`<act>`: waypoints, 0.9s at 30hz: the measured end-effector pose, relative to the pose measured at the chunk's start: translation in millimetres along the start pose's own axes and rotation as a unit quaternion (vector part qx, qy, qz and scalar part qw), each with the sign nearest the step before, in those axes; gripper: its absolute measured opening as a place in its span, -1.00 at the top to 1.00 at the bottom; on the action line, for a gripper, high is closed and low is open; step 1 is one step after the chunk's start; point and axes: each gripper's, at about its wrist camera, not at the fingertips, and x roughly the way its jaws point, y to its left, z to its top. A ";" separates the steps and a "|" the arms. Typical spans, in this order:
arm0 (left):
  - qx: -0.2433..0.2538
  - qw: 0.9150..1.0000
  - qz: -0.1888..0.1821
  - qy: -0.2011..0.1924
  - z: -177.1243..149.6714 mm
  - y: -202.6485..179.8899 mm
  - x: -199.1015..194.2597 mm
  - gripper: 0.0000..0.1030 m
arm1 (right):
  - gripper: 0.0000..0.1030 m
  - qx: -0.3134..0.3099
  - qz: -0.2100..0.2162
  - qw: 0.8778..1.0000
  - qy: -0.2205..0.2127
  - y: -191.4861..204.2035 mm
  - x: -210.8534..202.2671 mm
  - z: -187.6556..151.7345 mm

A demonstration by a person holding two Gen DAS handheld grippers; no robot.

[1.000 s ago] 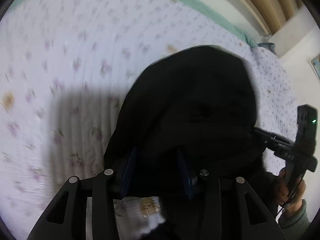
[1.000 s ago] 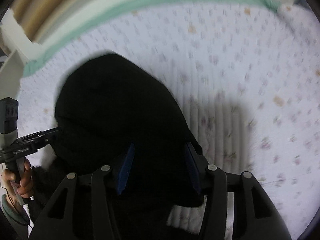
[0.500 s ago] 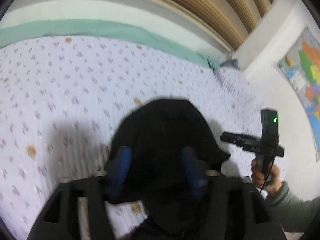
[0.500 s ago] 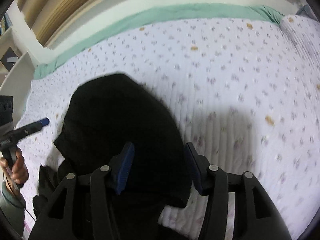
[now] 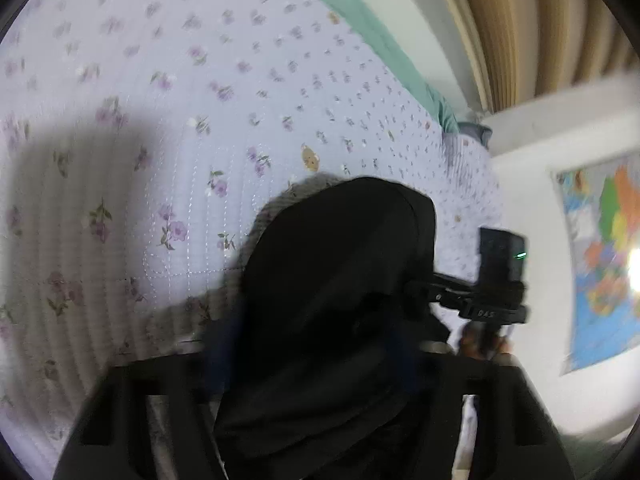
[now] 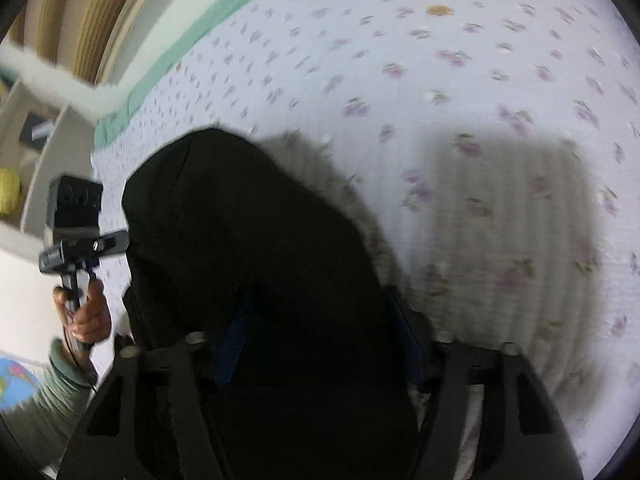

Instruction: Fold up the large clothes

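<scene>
**Mid-fold: black garment bunched between both grippers over the bed**

While both cameras blur, the black garment (image 5: 340, 280) fills the lower centre of each wrist view, a dark rounded mass over the floral quilt (image 5: 180, 120) of the bed. Left gripper (image 5: 316, 356): jaws have just been closing, and the black cloth sits between them; its blue pads are mostly buried in fabric, so it looks like a pinch on the garment, though the exact contact is smeared. Right gripper (image 6: 320, 340): jaws have also just been closing, with the same cloth between the blue pads (image 6: 234, 344); reads as pinching the garment too. From the left wrist view the right gripper's nose (image 5: 424, 294) meets the garment's right edge; from the right wrist view the left gripper (image 6: 120, 240) sits at the garment's left edge, held by a hand (image 6: 86, 312) in a grey-green sleeve (image 6: 52, 396).

Progress, as a judgement: early to middle. Garment is gathered and gripped at two sides, not flat; no neat folded rectangle visible anywhere. Whether any fold is already made inside the bundle cannot be told, as the cloth is uniformly black and no creases show. Still left: spread it on the quilt, bring the sides over, flatten, let go. Quilt around the garment is bare, plenty of room. Wall map (image 5: 600, 256) and shelf (image 6: 36, 152) sit at the edges, irrelevant.
</scene>
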 end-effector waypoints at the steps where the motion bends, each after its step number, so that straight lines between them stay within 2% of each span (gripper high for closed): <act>1: 0.019 1.000 0.005 -0.008 -6.5 -8.3 -6.4 0.52 | 0.26 -0.014 -0.008 1.000 -0.005 10.8 -1.3 -5.3; 3: 0.050 0.998 0.005 -0.036 -20.8 -27.4 -27.0 0.58 | 0.50 -0.051 -0.034 0.998 -0.029 31.3 -16.2 -14.4; 6: 0.097 0.993 0.014 -0.062 -44.4 -60.8 -58.1 0.59 | 0.54 -0.100 -0.059 0.990 -0.076 66.7 -52.7 -37.5; 10: 0.159 0.983 0.046 -0.083 -99.8 -110.5 -102.9 0.58 | 0.54 -0.165 -0.107 0.973 -0.123 120.7 -98.3 -79.5; 15: 0.197 0.972 0.096 -0.082 -171.7 -144.8 -133.3 0.59 | 0.54 -0.214 -0.164 0.951 -0.150 176.5 -136.2 -154.2; 19: 0.211 0.965 0.138 -0.069 -233.7 -156.9 -142.4 0.59 | 0.54 -0.234 -0.203 0.938 -0.155 202.6 -140.9 -213.8; 21: 0.209 0.964 0.155 -0.051 -266.0 -157.1 -137.9 0.59 | 0.54 -0.234 -0.212 0.938 -0.140 207.1 -134.9 -244.1; 27: 0.175 0.968 0.180 -0.025 -339.6 -144.6 -127.6 0.59 | 0.53 -0.210 -0.209 0.949 -0.106 200.9 -127.4 -333.1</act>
